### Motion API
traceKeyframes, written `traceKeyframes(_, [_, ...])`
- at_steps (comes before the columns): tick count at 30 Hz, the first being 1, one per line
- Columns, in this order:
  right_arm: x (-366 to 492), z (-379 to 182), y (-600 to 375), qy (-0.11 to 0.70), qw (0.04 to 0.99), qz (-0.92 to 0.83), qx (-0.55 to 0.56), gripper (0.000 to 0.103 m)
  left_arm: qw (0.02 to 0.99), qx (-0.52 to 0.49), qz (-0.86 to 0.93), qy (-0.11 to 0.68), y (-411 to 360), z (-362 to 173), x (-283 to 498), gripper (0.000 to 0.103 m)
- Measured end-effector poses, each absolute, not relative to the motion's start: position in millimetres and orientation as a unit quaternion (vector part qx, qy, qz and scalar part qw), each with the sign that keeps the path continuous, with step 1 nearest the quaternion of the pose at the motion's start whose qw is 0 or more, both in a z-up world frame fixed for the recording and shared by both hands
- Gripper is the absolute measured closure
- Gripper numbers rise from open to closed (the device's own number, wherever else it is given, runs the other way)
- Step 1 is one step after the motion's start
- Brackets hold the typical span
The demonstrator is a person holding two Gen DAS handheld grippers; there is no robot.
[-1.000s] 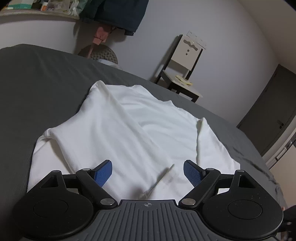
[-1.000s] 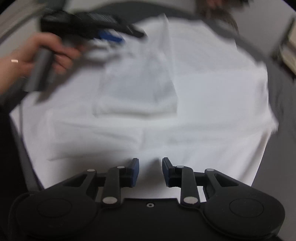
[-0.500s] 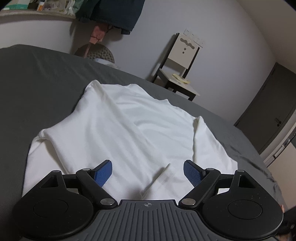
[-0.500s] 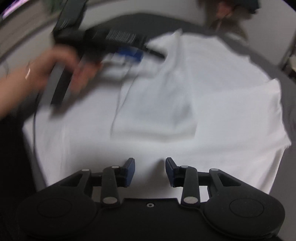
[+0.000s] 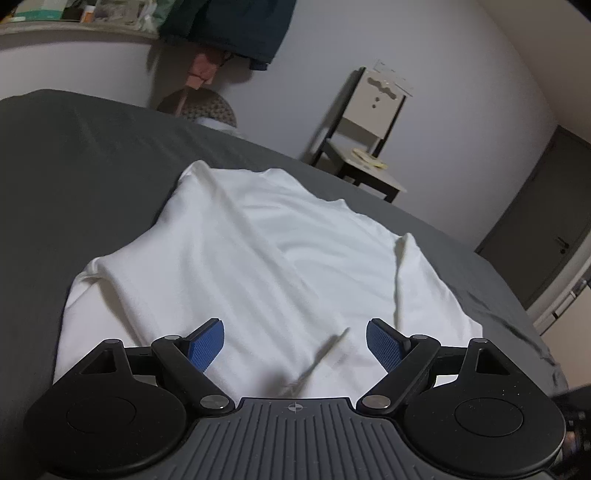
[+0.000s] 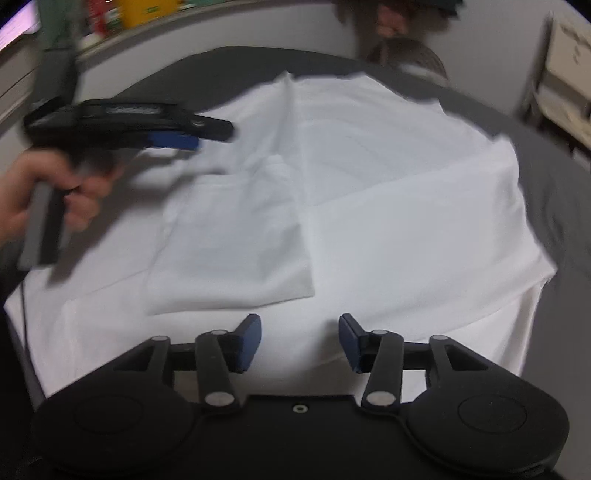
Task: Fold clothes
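A white shirt (image 5: 258,258) lies spread on the dark grey bed, with one sleeve folded in over its body (image 6: 236,251). My left gripper (image 5: 295,341) is open and empty, held just above the shirt's near edge. It also shows from the side in the right wrist view (image 6: 177,140), in a hand above the shirt's left part. My right gripper (image 6: 300,338) is open and empty above the shirt's near hem (image 6: 332,295). The right wrist view is blurred.
The grey bed (image 5: 74,166) reaches past the shirt on all sides. A chair (image 5: 369,147) stands by the far wall, a dark door (image 5: 546,221) at right. A shelf with clutter (image 5: 74,14) and hanging dark clothes (image 5: 236,26) lie beyond the bed.
My right gripper has opened wider and pulled back and tilted up, so more of the shirt shows. My left gripper has shifted slightly over the shirt, still open.
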State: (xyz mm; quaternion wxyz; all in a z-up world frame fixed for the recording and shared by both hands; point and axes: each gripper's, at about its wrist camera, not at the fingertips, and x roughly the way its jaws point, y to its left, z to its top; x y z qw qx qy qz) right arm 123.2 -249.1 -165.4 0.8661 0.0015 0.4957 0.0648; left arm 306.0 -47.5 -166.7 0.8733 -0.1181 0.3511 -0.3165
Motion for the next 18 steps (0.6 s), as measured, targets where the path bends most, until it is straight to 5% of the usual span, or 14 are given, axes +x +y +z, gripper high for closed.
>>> traceKeyframes(5, [104.5, -159.3, -246.1, 0.543, 0.834, 0.091, -0.037, 0.053, 0.878, -0.130, -0.295, 0.352, -40.4, -164.6, 309.0, 0.018])
traceKeyframes(11, [136.7, -112.9, -227.0, 0.438, 0.896, 0.076, -0.026, 0.045, 0.887, -0.170, -0.253, 0.348, -23.7, -163.2, 314.7, 0.018])
traceKeyframes(18, [210.7, -122.8, -179.1, 0.463, 0.885, 0.053, -0.009, 0.054, 0.889, -0.214, -0.212, 0.344, -5.5, -168.2, 321.5, 0.018])
